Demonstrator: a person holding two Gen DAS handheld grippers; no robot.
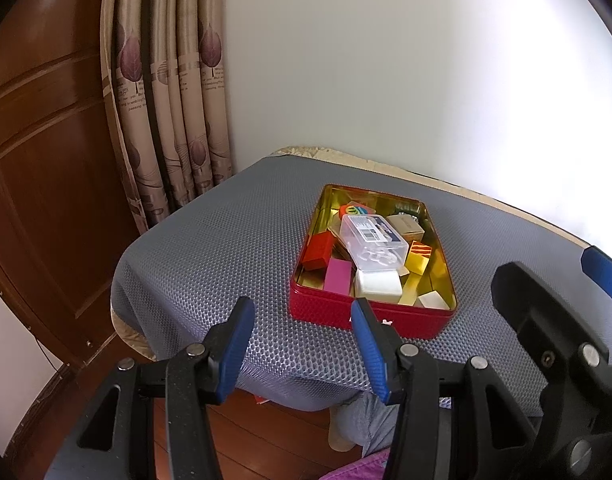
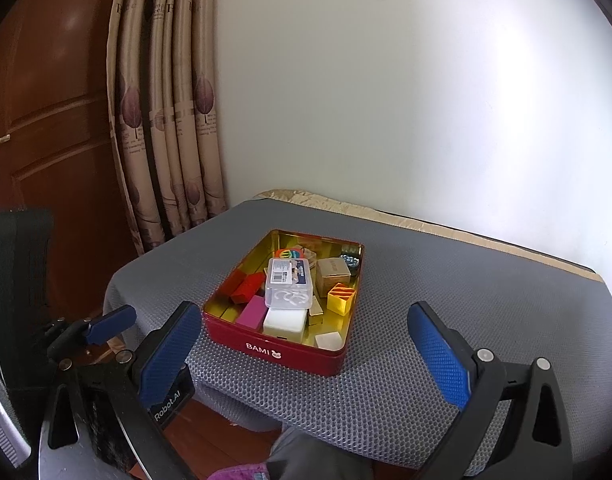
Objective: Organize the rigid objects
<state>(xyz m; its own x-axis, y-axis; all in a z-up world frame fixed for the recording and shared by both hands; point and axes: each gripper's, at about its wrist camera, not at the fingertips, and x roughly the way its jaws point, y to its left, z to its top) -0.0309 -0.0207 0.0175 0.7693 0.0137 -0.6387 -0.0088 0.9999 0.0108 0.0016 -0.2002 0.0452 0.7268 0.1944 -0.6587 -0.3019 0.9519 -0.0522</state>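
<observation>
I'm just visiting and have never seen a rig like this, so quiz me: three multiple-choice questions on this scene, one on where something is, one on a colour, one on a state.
1. Where is the clear case?
A. On top of the blocks in the tin
B. On the mat beside the tin
C. On the floor

2. What colour is the tin outside?
A. Green
B. Red
C. White

3. How are the two grippers?
A. Both open, holding nothing
B. Both shut on blocks
C. Left shut on the tin

Answers: 1 A, the clear case lies across the blocks inside the tin. 2 B, its outer wall is red, gold inside. 3 A, the left gripper and right gripper show spread fingers with nothing between.
</observation>
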